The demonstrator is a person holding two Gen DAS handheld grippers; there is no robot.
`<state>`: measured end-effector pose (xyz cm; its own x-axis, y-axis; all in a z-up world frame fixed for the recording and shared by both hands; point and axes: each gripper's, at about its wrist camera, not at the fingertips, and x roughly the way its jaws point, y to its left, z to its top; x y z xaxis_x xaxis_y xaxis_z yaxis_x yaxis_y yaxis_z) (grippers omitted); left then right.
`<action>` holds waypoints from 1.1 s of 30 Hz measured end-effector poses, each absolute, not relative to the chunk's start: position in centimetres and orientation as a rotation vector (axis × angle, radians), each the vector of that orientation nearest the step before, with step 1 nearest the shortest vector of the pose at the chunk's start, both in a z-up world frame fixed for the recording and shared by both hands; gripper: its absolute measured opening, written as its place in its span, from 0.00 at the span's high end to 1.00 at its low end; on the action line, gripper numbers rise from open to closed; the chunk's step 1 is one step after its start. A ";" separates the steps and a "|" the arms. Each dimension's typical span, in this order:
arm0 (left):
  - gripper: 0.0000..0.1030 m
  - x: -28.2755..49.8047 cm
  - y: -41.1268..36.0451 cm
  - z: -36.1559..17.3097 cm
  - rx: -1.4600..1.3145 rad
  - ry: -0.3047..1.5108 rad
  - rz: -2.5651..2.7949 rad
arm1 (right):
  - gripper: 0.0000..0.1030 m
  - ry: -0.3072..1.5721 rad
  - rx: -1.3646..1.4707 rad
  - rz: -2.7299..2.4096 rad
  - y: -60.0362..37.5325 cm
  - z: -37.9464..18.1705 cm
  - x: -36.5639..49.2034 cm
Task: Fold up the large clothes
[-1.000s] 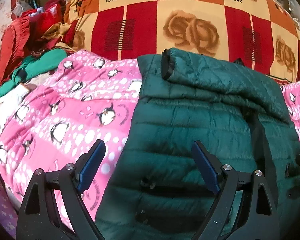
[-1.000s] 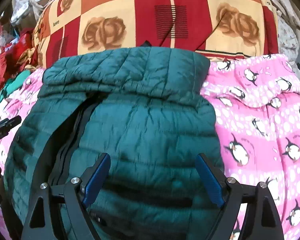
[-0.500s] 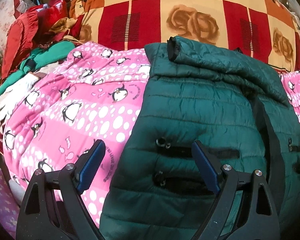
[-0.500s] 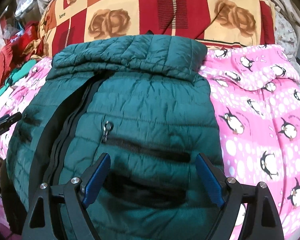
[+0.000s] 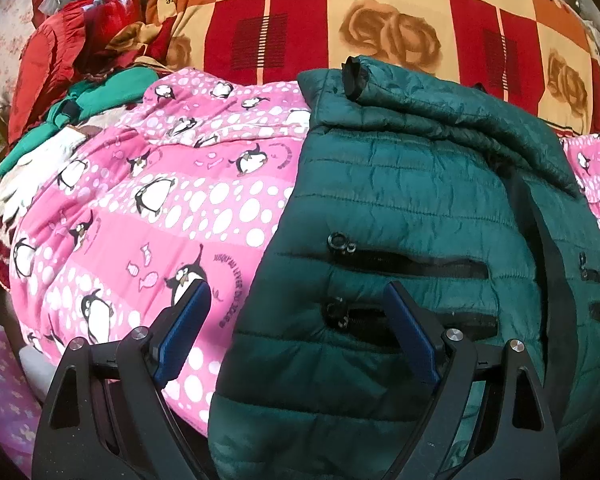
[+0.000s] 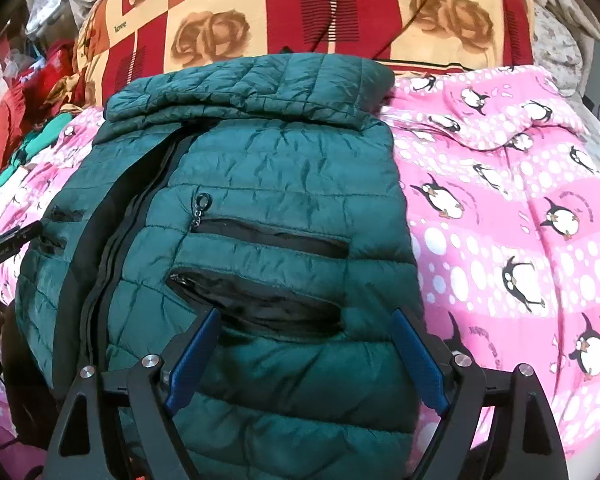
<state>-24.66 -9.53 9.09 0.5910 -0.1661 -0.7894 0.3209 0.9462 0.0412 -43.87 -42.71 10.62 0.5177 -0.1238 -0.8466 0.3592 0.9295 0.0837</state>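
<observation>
Dark green quilted puffer jacket (image 5: 400, 200), soft, light, probably slippery; both wide-open tools, left tool (image 5: 296, 320) and right tool (image 6: 306, 344), empty, should grasp its hem corners.

Dark green quilted puffer jacket (image 5: 412, 200) (image 6: 260, 184) lies flat, front side up, on a pink penguin-print blanket (image 5: 160, 208) (image 6: 508, 216). Black front zipper (image 6: 108, 240) runs down the middle, looks closed, though hard to tell for sure. A sleeve (image 5: 440, 108) is folded across the top edge. Each front panel has two horizontal pocket zippers; the lower right pocket (image 6: 256, 300) gapes open.
</observation>
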 end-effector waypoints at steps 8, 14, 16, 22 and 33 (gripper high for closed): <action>0.15 -25.3 -8.8 8.7 0.180 0.924 -0.288 | 0.18 0.999 0.258 -0.297 -42.8 10.5 -45.2; 0.15 -25.6 -7.8 8.2 0.161 0.964 -0.308 | 0.16 1.022 0.260 -0.291 -43.0 10.1 -46.2; 0.15 -25.6 -7.2 7.9 0.146 0.985 -0.317 | 0.16 1.034 0.273 -0.285 -43.3 9.8 -46.7; 0.15 -25.5 -4.5 6.9 0.030 1.073 -0.366 | 0.16 1.055 0.371 -0.268 -44.5 8.6 -48.6; 0.11 -25.9 -2.4 4.4 -0.117 1.205 -0.442 | 0.15 1.100 0.467 -0.085 -44.1 6.7 -50.1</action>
